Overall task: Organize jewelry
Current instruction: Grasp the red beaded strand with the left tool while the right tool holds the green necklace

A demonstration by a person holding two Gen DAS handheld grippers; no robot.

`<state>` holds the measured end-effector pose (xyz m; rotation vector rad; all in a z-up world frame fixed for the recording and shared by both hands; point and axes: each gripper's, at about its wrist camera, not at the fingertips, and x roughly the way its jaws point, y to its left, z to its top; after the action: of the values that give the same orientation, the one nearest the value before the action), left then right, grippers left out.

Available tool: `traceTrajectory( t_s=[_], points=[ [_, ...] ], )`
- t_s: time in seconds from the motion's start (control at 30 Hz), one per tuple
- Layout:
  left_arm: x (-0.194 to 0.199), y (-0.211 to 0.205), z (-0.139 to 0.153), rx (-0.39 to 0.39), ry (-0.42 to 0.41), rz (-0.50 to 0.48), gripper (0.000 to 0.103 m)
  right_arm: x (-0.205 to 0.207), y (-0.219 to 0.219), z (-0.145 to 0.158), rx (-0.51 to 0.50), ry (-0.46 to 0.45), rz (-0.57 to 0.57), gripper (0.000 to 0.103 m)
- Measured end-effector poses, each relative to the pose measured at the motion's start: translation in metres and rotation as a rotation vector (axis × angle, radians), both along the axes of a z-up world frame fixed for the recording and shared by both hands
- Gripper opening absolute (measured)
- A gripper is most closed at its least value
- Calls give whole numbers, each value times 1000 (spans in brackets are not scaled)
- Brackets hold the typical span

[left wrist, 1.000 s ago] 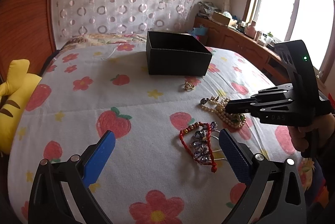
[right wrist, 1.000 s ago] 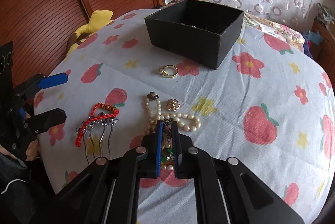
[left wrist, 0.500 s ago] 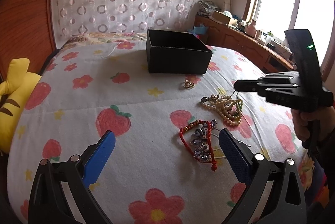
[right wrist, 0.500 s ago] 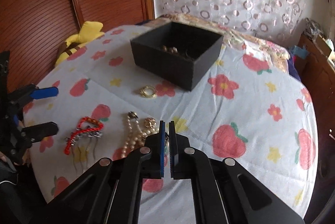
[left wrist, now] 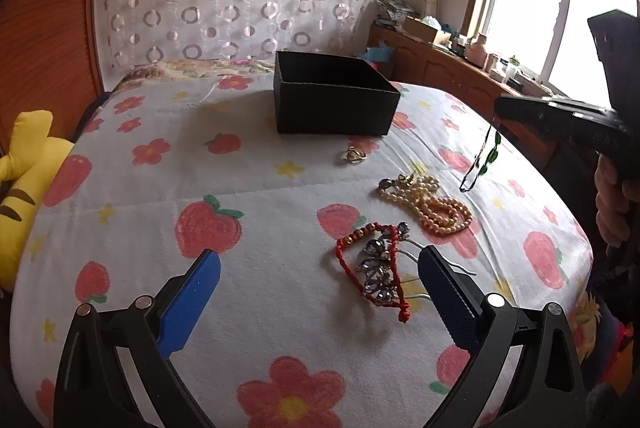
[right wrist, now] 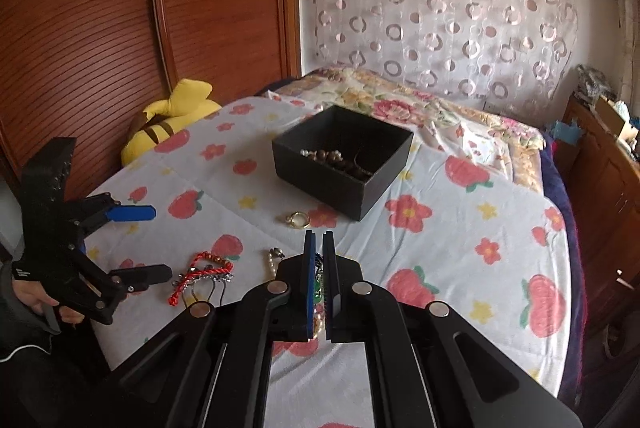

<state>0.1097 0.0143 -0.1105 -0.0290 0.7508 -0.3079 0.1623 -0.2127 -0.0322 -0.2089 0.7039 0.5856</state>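
Note:
My right gripper is shut on a green bead necklace, which hangs from its tips above the bedspread. An open black box stands further back; in the right wrist view the box holds brown beads. A gold ring, a pearl necklace, a red cord bracelet and a jewelled hair comb lie on the bedspread. My left gripper is open and empty, low over the bed just before the bracelet and comb.
A yellow plush toy lies at the bed's left edge. A wooden wardrobe stands behind it. A wooden cabinet with clutter runs under the window at right.
My right gripper has risen from the pearl pile, lifting the green bead necklace off the bed. My left gripper has stayed still and open.

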Motion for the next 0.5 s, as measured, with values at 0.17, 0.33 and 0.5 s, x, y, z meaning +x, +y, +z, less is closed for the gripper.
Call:
traceTrajectory(
  t_s=[0.17,0.33,0.5],
  points=[
    [-4,-8,0,-3,-4,-41,95,-8,-1,4,-7,-22,-2,4],
    [-4,-19,-2,1,19,-93,61,-14,-3,3,-1,-11,-3,4],
    [-1,-24,-10,-4,56,-112,32,-20,-5,-5,2,-1,-10,4]
  ],
)
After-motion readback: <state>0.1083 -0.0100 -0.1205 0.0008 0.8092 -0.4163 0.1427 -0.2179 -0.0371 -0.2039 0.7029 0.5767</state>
